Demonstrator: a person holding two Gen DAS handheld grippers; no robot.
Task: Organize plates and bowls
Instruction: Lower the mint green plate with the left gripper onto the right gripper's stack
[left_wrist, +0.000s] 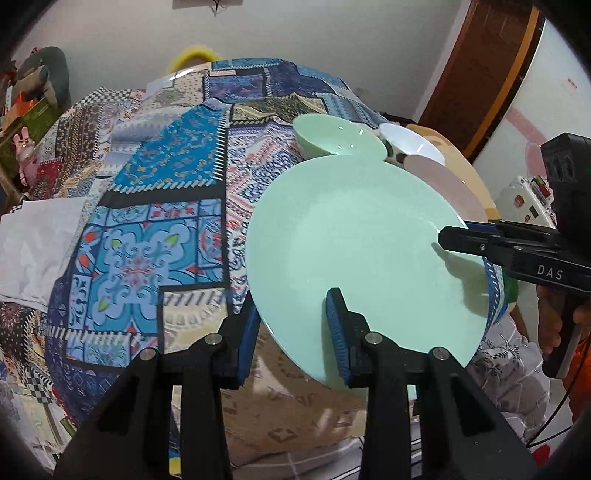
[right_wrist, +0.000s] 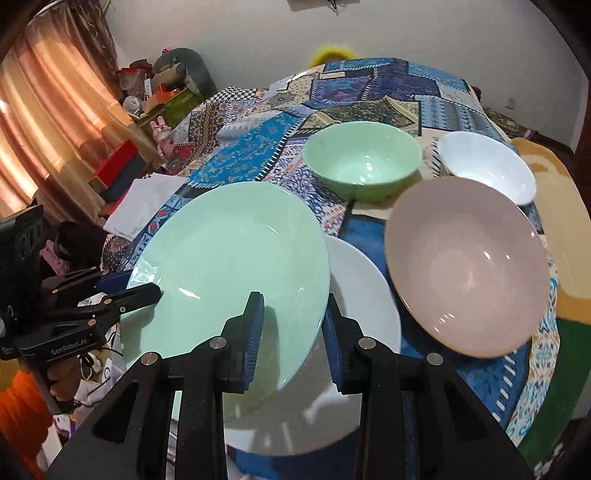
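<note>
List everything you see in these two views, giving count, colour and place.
Green plate: one, mint green, tilted over the white plate.
White plate: one, white, on the cloth.
Pink dish: one, dusty pink, right of the plates.
Green bowl: one, green, farther back.
White bowl: one, white, right of the green bowl.
Cloth: one, blue patchwork, under the dishes.
White sheet: one, white, cloth's left edge.
Left gripper: one, black, fingers astride the green plate's rim.
Right gripper: one, black, fingers astride its other side.
</note>
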